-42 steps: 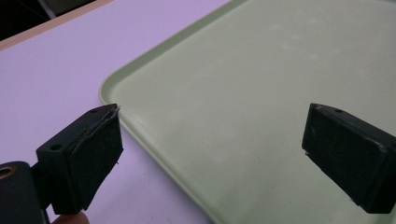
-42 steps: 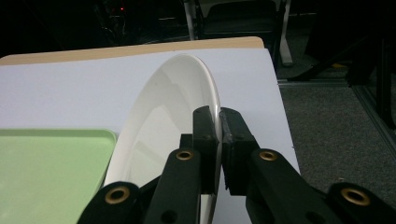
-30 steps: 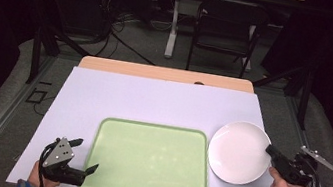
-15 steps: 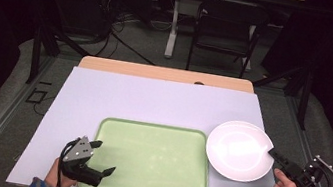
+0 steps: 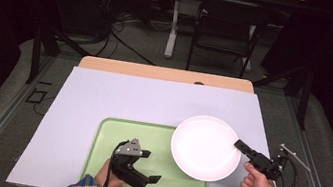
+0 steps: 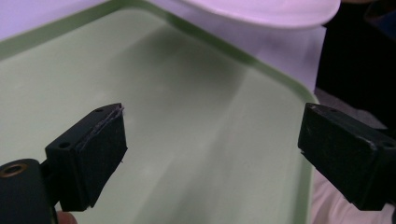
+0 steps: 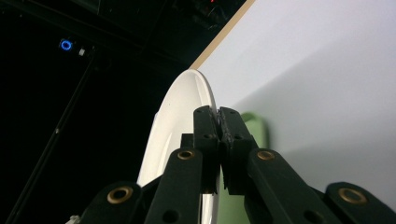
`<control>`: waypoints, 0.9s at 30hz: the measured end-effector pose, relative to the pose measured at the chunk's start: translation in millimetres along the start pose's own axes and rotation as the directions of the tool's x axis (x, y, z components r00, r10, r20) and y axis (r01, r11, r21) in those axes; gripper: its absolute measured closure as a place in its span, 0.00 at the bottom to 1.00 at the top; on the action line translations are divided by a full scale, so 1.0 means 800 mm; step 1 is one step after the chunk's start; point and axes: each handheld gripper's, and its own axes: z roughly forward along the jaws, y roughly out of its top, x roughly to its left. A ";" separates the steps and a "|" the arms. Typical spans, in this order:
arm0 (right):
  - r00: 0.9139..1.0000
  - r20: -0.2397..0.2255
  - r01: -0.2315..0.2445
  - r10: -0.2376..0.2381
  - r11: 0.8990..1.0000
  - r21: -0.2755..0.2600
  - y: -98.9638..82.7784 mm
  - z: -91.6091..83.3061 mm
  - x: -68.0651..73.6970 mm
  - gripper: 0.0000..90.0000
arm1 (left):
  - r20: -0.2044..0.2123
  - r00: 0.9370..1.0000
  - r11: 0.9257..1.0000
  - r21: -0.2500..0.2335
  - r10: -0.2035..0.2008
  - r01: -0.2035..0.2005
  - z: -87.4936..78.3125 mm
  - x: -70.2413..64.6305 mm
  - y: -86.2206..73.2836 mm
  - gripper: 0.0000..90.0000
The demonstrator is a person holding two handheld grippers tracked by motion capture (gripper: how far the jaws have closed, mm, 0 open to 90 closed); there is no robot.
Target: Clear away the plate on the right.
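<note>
Right gripper was clamped on the rim of the white plate, plate over the green tray's far right corner; left gripper was over the tray's near edge, jaws wide apart, nothing between

Pale sheet covers wooden table, spreading out ahead of both tools. Folding chair, desk leg, floor cables well beyond, in dark.
</note>
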 end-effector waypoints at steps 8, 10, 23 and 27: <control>0.999 -0.029 0.030 -0.028 0.997 0.067 -0.020 0.033 0.018 0.96 | 0.075 0.991 0.991 -0.073 -0.108 0.113 0.003 0.013 -0.001 0.18; 0.999 -0.026 0.043 -0.041 0.996 0.080 -0.023 0.038 0.019 0.96 | 0.079 0.991 0.988 -0.097 -0.111 0.119 0.000 0.013 0.000 0.23; 0.990 -0.068 0.130 -0.122 0.984 0.126 -0.041 0.060 0.034 0.97 | 0.000 0.984 0.970 -0.170 -0.178 0.175 -0.014 0.023 -0.003 0.46; 0.987 -0.064 0.153 -0.146 0.980 0.126 -0.045 0.062 0.036 0.96 | -0.006 0.977 0.958 -0.196 -0.213 0.208 -0.020 0.029 -0.005 0.55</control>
